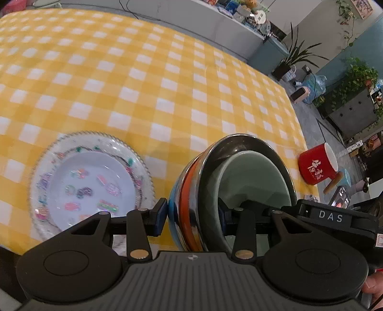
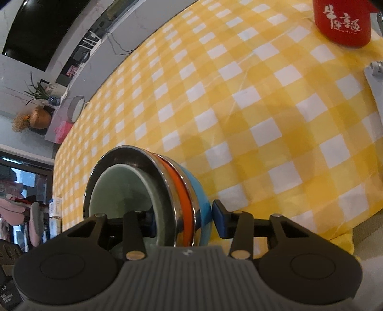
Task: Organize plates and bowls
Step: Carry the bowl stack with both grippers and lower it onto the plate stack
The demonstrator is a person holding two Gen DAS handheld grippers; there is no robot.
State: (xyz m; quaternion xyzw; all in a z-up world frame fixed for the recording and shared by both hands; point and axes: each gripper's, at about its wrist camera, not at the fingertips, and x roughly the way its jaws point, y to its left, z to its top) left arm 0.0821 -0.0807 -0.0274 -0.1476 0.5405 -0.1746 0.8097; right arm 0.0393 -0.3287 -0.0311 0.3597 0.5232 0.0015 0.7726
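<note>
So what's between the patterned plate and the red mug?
In the left wrist view, the nested bowl stack stands between the plate and the red mug, with bare yellow checked cloth around it.

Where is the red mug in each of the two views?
Left wrist view: the red mug is at the right edge, near the table's corner.
Right wrist view: top right corner, partly cut off.
Shared landmark: the stack of bowls in both grippers.

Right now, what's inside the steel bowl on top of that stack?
A pale green bowl is nested in the steel bowl, which sits on an orange bowl and a blue bowl. The green bowl's visible interior looks empty; gripper fingers cover its near side, and the lower bowls' insides are hidden.
</note>
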